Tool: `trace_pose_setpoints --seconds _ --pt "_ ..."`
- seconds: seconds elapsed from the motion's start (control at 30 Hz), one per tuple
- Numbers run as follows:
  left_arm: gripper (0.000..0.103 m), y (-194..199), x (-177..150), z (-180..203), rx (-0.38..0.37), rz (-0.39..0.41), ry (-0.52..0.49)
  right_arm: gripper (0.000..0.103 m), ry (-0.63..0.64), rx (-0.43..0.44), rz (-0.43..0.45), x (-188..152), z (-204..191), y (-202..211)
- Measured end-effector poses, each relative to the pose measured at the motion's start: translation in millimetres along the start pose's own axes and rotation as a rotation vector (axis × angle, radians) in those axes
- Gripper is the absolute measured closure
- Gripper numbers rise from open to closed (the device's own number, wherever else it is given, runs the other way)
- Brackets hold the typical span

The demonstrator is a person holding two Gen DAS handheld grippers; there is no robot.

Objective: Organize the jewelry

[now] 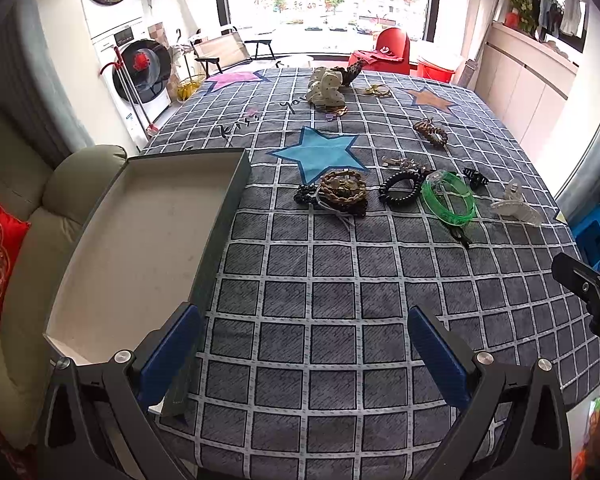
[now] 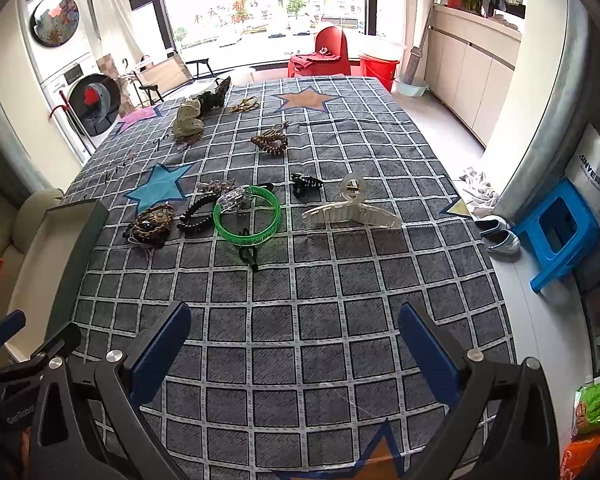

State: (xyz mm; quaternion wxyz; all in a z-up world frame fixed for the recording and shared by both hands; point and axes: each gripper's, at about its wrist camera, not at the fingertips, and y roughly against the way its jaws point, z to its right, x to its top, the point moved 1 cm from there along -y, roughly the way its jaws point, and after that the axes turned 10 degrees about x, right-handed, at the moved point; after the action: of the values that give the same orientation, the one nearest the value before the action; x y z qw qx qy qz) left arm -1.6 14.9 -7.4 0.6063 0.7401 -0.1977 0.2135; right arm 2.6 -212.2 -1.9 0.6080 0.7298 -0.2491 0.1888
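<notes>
While both the left gripper (image 1: 304, 360) and right gripper (image 2: 294, 356) are held wide and empty, the jewelry is seen scattered around the green bangle (image 2: 247, 218), right of an apparently empty box (image 1: 140, 248).

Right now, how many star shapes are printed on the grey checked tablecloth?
5 visible: a blue star beside the open box, an orange-brown star at the far end, a pink star at the far left corner, another orange star between the right gripper's fingers, and a pale star at the right edge. More may be hidden.

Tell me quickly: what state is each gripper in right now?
Left gripper: open, fingers wide apart, holding nothing.
Right gripper: open, holding nothing.
</notes>
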Motion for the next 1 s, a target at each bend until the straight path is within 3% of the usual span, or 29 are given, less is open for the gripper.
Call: trace_pose_setpoints --seconds 1.0 --pt "0.000 -4.4 7.9 13.6 0.007 0.005 -0.039 0.000 -0.028 0.014 -0.023 4.3 9.7 -10.4"
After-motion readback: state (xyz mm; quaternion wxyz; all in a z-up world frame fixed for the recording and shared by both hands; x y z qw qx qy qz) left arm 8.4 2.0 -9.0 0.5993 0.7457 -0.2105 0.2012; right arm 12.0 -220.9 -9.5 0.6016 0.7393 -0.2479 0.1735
